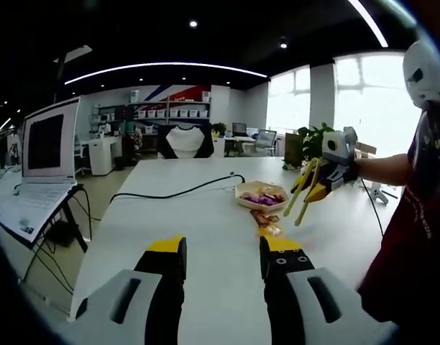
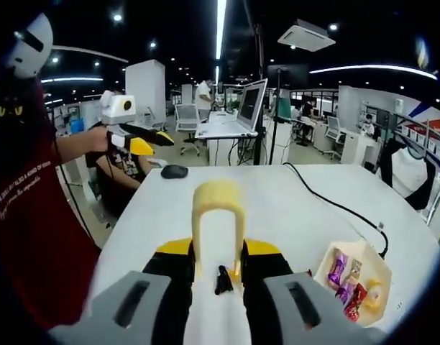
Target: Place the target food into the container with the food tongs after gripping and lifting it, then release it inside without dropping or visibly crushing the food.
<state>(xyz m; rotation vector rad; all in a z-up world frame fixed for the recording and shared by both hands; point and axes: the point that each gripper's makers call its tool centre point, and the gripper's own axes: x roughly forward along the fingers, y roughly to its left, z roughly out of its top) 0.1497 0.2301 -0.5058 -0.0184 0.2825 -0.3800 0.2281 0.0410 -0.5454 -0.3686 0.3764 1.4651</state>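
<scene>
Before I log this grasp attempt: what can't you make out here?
- Tongs tips: right gripper view, cut off behind the right gripper.
- Snacks in the container: left gripper view, too small to identify.
- Loose wrappers: left gripper view, blurred.

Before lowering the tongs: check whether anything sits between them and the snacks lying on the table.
Nothing visible does. The tongs hang in open air just right of the loose snacks, with bare table around them. The tray sits directly behind.
</scene>
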